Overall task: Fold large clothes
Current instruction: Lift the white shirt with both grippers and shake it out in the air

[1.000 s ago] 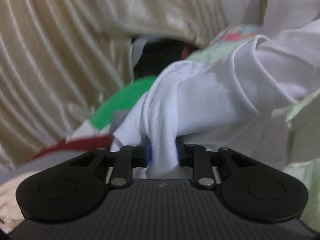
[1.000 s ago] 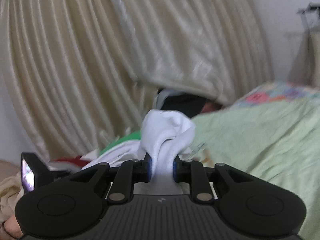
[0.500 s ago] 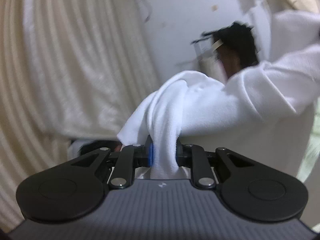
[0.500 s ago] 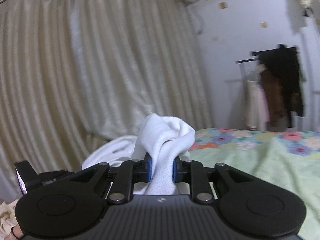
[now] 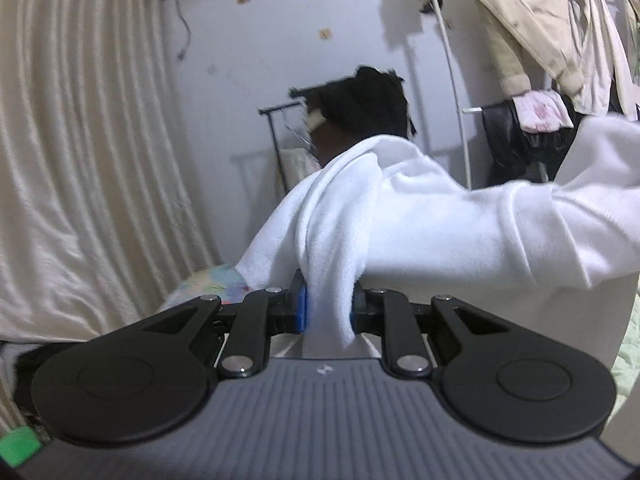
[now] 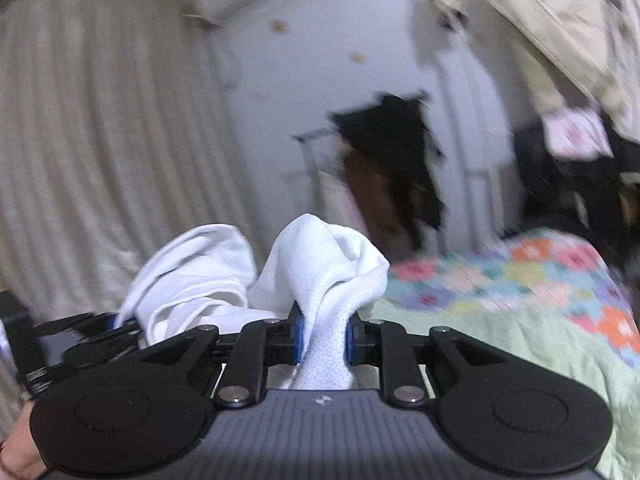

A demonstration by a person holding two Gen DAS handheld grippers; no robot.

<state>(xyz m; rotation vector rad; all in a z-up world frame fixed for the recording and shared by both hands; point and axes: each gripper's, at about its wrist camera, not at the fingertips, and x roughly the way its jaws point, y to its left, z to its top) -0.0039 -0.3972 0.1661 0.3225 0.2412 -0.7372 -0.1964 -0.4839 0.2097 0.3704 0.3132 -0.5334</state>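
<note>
White garment (image 5: 420, 216) is hanging clear of the bed (image 6: 500, 320), both grippers' fingers clamped on bunched edges, left gripper (image 5: 326, 308) at the right gripper's (image 6: 322, 340) nine o'clock, spreading it for folding.

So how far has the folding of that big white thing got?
Barely started. Done: both grippers have a grip, the left gripper and the right gripper each pinching a bunch of the white garment. In hand: it is held up in the air, above the green bedspread. Left: spreading it flat and making every fold; no neat fold shows yet.
</note>
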